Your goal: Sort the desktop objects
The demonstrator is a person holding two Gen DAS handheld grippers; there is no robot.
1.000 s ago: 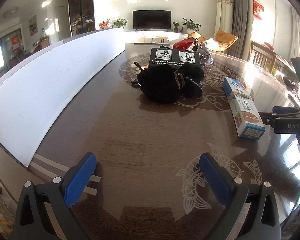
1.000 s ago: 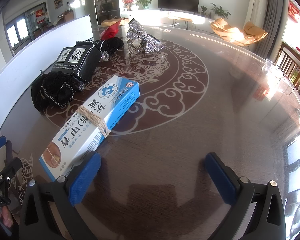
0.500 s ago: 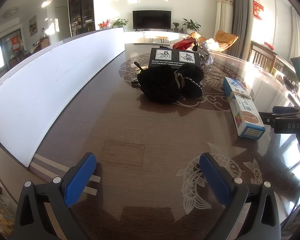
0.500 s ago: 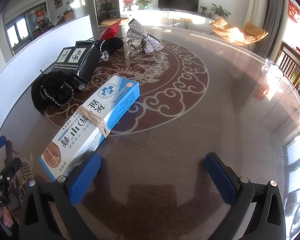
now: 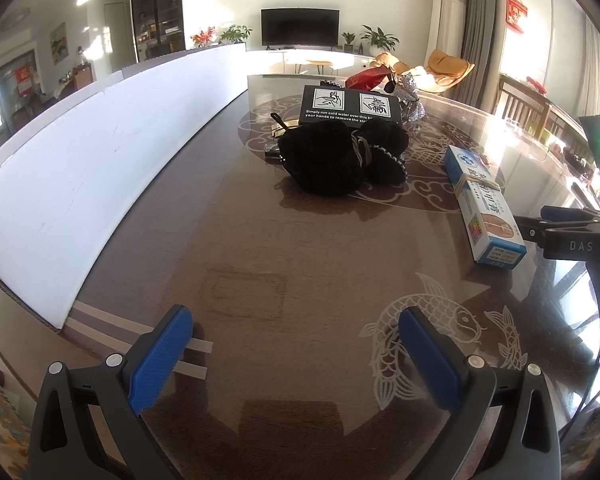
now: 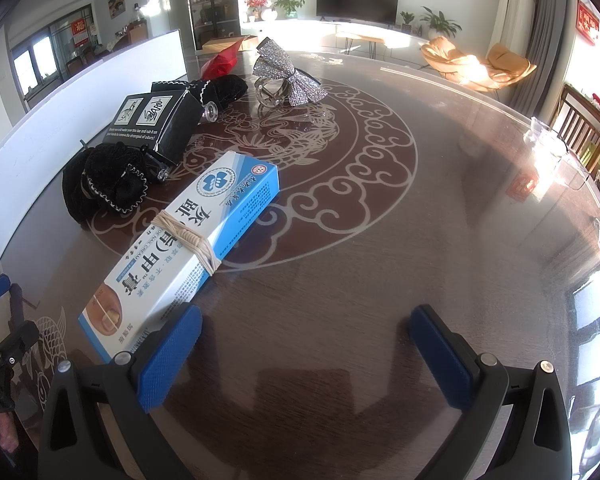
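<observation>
The blue-and-white carton (image 6: 192, 240) lay flat on the glass-topped table (image 6: 380, 264), sealed, with rubber bands (image 6: 190, 242) wrapped around its middle; its contents could not be seen. The black box (image 6: 156, 122) with two white pictograms on its lid stood closed behind it, contents likewise hidden. A black velvet pouch (image 6: 104, 188) with silver-beaded trim lay just beside the black box, its fill not discernible. A second black pouch (image 6: 220, 88) lay beyond the box.

A small dark object (image 5: 278, 138) was partly hidden behind the pouch in the left wrist view and could not be identified. The red packet (image 6: 222, 60) was partly covered by the far pouch. The silver glitter bow (image 6: 288, 76) sat near a clear ring-shaped item too indistinct to name. A long white panel (image 5: 100, 160) ran along the table's left side.

The left gripper (image 5: 296, 344) hovered low over bare table, jaws spread wide, holding nothing. The right gripper (image 6: 306, 340) was likewise spread wide and empty, its left finger (image 6: 168, 356) just beside the near end of the carton.

The carton bore Chinese lettering, a toenail picture and the words "NAIL CREAM".
</observation>
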